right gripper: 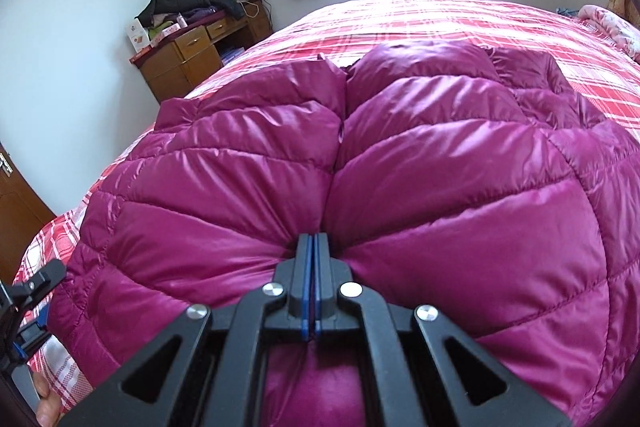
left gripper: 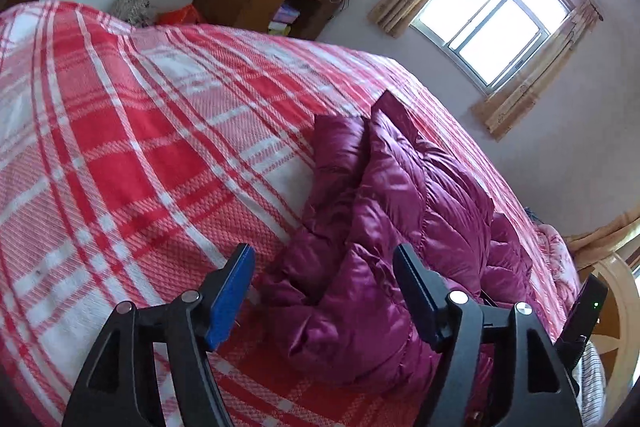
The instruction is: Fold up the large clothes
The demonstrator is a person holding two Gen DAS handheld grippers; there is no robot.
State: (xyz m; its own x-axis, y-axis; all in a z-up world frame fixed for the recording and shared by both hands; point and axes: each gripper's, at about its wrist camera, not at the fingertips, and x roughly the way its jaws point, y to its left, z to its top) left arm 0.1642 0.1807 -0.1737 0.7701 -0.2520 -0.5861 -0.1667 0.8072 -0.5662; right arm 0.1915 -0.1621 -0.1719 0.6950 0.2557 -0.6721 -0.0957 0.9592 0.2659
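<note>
Left tongs (left gripper: pixel 324 291) stand released over the jacket's (left gripper: pixel 400 211) near edge on the bedspread (left gripper: pixel 120 147). Right tongs (right gripper: pixel 314 247) are clenched on a pinch of jacket (right gripper: pixel 440 187). Puffy, light and slick, it probably wants grips on quilted seams or hems.
</note>
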